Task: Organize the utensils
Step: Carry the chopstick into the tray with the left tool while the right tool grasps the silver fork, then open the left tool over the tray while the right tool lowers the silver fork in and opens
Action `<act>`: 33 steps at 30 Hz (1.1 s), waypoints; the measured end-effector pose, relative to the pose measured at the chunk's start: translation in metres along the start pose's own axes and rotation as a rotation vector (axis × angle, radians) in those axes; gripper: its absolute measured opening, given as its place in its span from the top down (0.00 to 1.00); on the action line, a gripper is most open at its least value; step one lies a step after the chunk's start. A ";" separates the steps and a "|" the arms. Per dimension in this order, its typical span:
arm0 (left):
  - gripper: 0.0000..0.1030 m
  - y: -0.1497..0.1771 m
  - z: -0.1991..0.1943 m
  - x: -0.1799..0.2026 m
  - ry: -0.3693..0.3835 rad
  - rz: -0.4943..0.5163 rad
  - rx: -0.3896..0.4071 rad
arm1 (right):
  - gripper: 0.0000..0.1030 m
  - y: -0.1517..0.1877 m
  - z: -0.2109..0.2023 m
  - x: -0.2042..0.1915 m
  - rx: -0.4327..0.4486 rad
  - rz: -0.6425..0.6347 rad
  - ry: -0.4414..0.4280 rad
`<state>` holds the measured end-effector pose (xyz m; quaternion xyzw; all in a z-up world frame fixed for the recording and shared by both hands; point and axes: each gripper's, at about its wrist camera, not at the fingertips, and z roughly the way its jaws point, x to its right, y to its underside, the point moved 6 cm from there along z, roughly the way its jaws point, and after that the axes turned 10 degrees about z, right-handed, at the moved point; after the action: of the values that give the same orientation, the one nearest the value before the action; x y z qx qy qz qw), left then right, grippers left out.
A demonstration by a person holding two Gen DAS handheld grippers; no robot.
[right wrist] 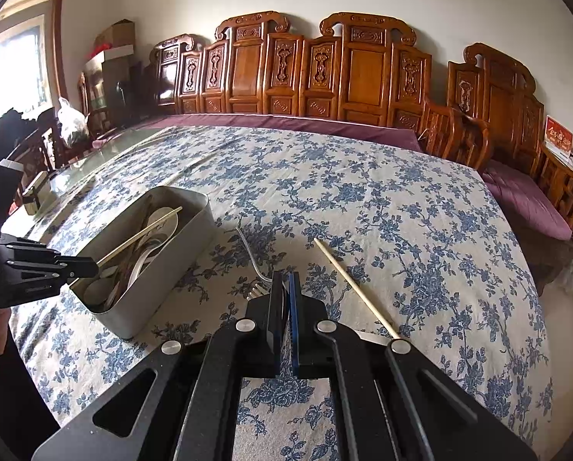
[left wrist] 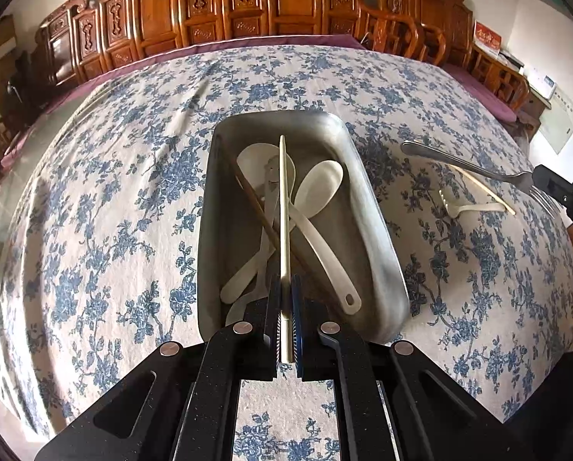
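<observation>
Gripping a chopstick (left wrist: 284, 207) pointing lengthwise over the bin (left wrist: 378, 238), left fingers (left wrist: 274, 299); right fingers (right wrist: 276, 299) clamping fork (left wrist: 474, 167)

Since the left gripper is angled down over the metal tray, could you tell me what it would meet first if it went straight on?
Most likely the white spoons piled in the metal tray, with the held cream chopstick touching first; depth is uncertain.

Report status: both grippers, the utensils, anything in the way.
Left gripper shut on pale chopstick over metal bin. Right gripper shut on metal fork. Nothing blocking.
</observation>
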<state>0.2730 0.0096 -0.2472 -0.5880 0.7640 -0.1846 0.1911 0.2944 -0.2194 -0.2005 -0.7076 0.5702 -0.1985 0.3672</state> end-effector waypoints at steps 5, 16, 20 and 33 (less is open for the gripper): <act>0.96 -0.003 0.003 -0.003 -0.006 0.002 -0.002 | 0.96 0.000 0.001 -0.004 -0.002 -0.007 -0.001; 0.81 -0.011 -0.008 -0.013 -0.018 0.002 0.035 | 0.96 -0.015 -0.010 -0.035 0.032 -0.058 -0.017; 0.79 -0.016 -0.019 -0.023 -0.027 0.005 0.076 | 0.96 -0.020 -0.010 -0.055 0.041 -0.098 -0.019; 0.71 -0.016 -0.022 -0.066 -0.042 -0.069 0.137 | 0.96 -0.030 0.027 -0.120 0.013 -0.219 0.014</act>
<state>0.2912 0.0712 -0.2151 -0.6032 0.7247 -0.2306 0.2403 0.3009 -0.0953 -0.1788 -0.7617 0.4909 -0.2460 0.3440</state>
